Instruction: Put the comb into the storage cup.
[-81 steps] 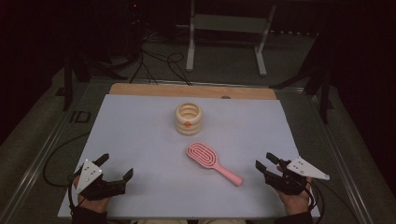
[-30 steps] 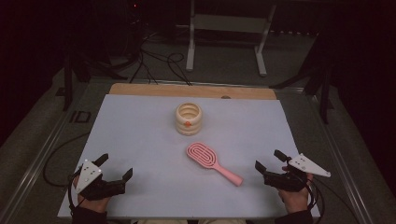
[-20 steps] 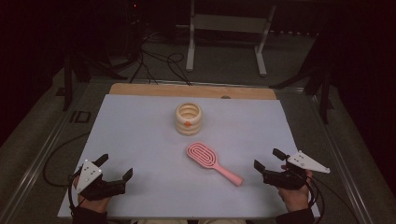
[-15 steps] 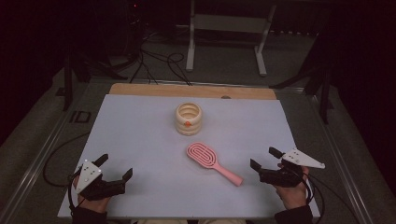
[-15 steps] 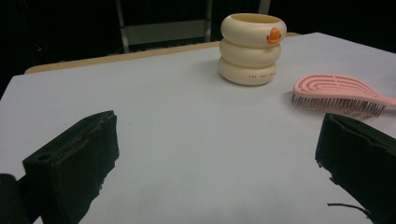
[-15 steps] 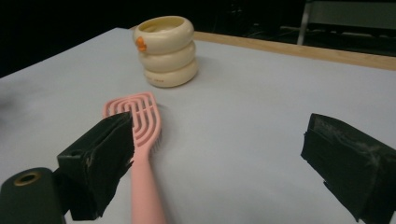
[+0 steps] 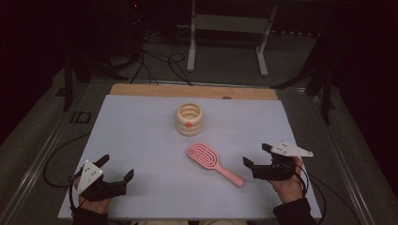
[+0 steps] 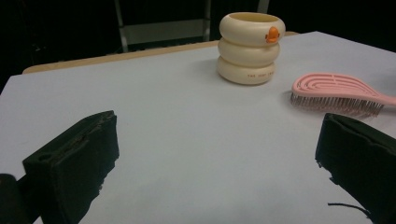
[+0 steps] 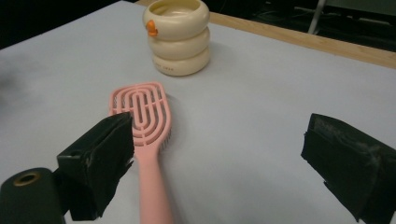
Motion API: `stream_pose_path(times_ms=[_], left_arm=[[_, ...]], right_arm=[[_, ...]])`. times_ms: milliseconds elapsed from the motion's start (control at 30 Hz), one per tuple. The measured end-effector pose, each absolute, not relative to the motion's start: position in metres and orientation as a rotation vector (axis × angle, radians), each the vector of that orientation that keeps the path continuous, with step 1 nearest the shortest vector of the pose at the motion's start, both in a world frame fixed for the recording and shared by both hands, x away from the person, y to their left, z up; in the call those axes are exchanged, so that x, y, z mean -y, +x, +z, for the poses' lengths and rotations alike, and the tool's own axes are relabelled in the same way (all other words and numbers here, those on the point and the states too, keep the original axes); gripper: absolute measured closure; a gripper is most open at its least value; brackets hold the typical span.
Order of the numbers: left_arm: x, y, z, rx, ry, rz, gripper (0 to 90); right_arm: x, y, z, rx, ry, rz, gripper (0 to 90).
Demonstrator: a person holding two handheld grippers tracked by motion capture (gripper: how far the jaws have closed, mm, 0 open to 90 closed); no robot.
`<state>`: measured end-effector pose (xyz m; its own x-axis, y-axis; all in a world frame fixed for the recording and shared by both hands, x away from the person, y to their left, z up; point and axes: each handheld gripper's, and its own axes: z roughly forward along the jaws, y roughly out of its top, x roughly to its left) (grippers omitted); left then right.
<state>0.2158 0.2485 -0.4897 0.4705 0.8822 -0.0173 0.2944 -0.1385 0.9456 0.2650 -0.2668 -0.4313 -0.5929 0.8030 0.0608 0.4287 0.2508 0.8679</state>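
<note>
High view: pink hairbrush (image 7: 215, 163) lies mid-frame on the surface, handle slanting lower right toward the nearer right tongs (image 7: 257, 157), jaws spread empty; left tongs (image 7: 116, 168) open, well apart.

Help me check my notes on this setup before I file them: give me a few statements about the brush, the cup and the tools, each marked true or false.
1. The brush lies flat on the table, bristles down. True.
2. The right tool grips the brush handle. False: its jaws stand open, near the handle's end but not closed on it.
3. The cup lies tipped on its side. False: it stands upright, mouth up.
4. The left tool is open and holds nothing. True.
5. The brush touches the cup. False: bare table shows between them.
</note>
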Motion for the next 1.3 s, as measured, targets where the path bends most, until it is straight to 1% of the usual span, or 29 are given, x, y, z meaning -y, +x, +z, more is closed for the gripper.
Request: stream_pose_path(times_ms=[200, 267, 400, 433, 600, 1300], left_arm=[[-0.248, 0.216, -0.490, -1.019, 1.681, 0.706, 0.3], [-0.248, 0.216, -0.490, -1.020, 1.682, 0.706, 0.3], [-0.248, 0.216, -0.490, -1.019, 1.683, 0.706, 0.3], [-0.248, 0.216, -0.490, -1.018, 1.683, 0.707, 0.3], [-0.248, 0.216, -0.490, -1.018, 1.684, 0.707, 0.3], [-0.247, 0.216, -0.490, -1.016, 1.691, 0.703, 0.3]], right_arm=[[0.258, 0.268, -0.429, -2.158, 1.107, 1.274, 8.5], [0.248, 0.271, -0.427, -2.186, 1.083, 1.259, 8.5], [0.246, 0.272, -0.426, -2.192, 1.078, 1.257, 8.5], [0.238, 0.279, -0.426, -2.234, 1.125, 1.171, 8.6], [0.232, 0.284, -0.428, -2.274, 1.139, 1.142, 8.6], [0.196, 0.296, -0.428, -2.460, 1.007, 0.987, 8.5]])
